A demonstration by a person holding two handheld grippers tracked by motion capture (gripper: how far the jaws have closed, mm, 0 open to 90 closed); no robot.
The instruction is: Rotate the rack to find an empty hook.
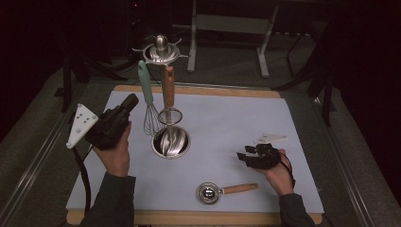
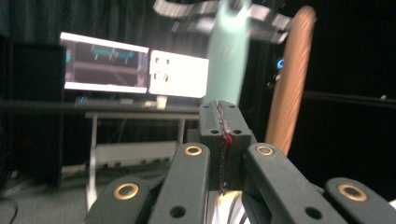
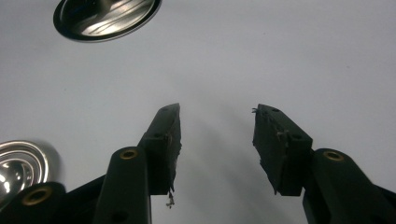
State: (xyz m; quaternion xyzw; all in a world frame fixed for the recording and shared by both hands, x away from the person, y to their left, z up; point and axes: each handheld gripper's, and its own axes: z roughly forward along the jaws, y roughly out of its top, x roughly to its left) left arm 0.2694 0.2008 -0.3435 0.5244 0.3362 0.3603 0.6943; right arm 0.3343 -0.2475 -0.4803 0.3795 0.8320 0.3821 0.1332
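High view: two hanging utensils, one scoop point(image 1: 208, 193); left hand-held gripper point(image 1: 128, 102) closed, right point(image 1: 245, 156) apart.

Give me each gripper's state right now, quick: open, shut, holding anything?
Left gripper: jaws shut, nothing between them; the mint-handled whisk hangs just beyond.
Right gripper: jaws open, holding nothing, over the bare mat.

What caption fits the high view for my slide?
Left tool shut beside the whisk hanging on the rack; right tool open over the mat, ladle lying near.
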